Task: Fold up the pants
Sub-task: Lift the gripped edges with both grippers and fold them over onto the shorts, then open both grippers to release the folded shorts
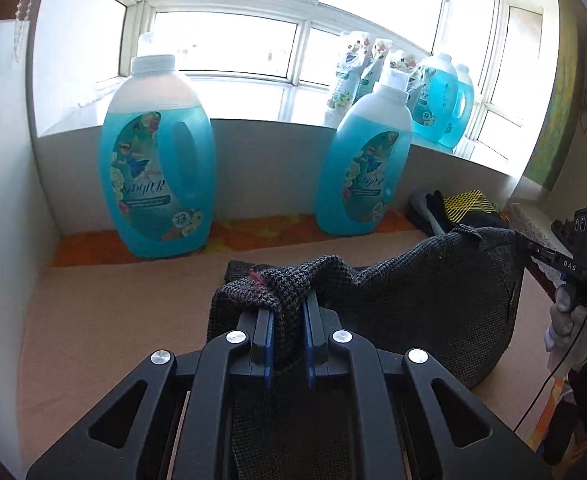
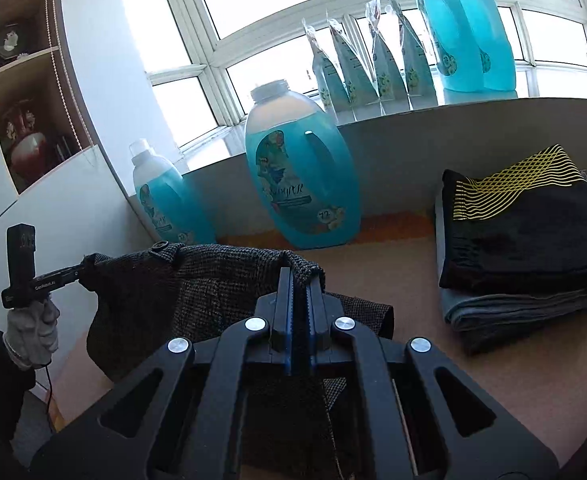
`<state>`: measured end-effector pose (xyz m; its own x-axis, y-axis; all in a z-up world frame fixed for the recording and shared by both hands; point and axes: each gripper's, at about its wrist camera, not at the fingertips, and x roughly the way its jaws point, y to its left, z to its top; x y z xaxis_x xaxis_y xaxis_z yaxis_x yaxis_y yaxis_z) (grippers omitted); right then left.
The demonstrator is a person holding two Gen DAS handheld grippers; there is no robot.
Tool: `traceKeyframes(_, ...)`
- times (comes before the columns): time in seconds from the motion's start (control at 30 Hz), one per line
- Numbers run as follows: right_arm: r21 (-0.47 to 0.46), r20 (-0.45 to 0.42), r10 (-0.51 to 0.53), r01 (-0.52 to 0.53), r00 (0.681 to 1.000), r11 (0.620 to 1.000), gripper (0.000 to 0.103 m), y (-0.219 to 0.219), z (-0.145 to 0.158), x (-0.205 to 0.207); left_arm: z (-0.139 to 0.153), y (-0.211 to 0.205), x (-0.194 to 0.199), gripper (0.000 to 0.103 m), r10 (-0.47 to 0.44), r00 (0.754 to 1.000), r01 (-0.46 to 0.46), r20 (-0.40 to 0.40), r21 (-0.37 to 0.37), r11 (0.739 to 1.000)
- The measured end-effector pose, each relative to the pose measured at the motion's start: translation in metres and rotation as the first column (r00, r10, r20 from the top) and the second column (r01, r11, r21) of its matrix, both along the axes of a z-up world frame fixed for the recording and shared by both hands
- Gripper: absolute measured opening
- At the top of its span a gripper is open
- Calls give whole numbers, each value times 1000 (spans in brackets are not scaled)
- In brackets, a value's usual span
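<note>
Grey tweed pants (image 1: 425,300) hang between our clenched left gripper (image 1: 287,312) and right gripper (image 2: 299,280), lifted mid-fold; laying them down remains.

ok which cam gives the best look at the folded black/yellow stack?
Right wrist. The folded stack sits large and unobstructed at right: a black piece with yellow line print on top of grey folded fabric. In the left wrist view the same stack is small and distant, its lower part hidden behind the lifted pants.
</note>
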<state>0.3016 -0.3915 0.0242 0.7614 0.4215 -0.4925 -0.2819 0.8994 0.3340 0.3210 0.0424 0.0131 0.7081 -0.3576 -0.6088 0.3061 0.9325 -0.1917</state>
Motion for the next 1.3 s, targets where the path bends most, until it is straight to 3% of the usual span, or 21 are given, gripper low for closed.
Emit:
traceKeyframes(0.3,-49,-173,-23,14,985,999,6,-4,-62,70,-69,-23,89,10,35,983,-24,-183,62,998)
traceKeyframes(0.57,-102,-202,-34,13,979,995,6,-1,-80,90,-94,-33,132,10,89,960,-60,-265,118,991)
traceKeyframes(0.9,-204,-213,-56,11,976,979,5,10,-90,99,-96,-33,138,10,117,957,-73,-265,172,982)
traceKeyframes(1.1,-254,-216,-59,2,975,967,5,17,-89,101,-88,-31,143,19,133,950,-81,-284,188,979)
traceKeyframes(1.23,-253,-226,-42,-17,973,967,5,18,-88,103,-79,-23,141,36,173,950,-122,-260,201,972)
traceKeyframes(1.3,-236,-231,-35,-21,972,972,6,15,-87,104,-73,-17,137,37,180,952,-135,-249,188,973)
